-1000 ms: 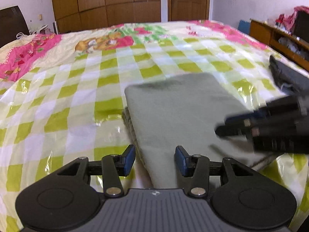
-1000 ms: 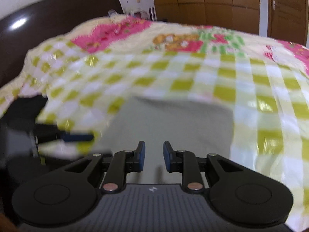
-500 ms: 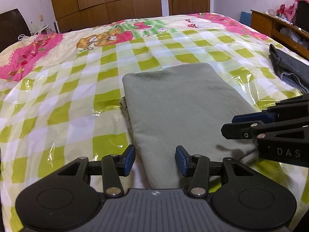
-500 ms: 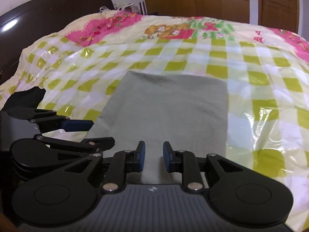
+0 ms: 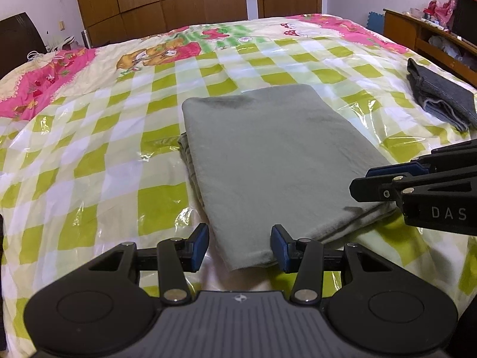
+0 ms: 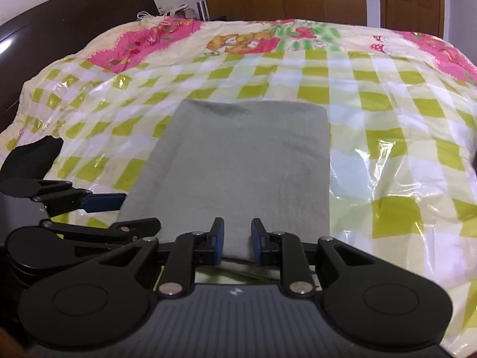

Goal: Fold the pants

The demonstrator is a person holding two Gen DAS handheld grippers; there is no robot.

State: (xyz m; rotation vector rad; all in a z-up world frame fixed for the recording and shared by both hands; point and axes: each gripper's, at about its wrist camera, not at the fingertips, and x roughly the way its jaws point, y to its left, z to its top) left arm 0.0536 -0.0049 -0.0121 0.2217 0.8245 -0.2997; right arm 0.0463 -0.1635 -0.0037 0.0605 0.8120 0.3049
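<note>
Both grippers hang over the near edge of the folded pants, nothing gripped.

Nearest in, the left gripper stands with jaws apart and empty, the near corner of the grey-green pants lying just beyond and between its pads; the right gripper has jaws narrower but likewise released, the near hem just ahead of them. The pants look folded into a neat rectangle on the checked bedspread, so the fold seems close to done. For a further fold, each gripper would best pinch every layer at its own near corner and lift evenly. Farther right of the jaws lies a dark folded garment.
</note>
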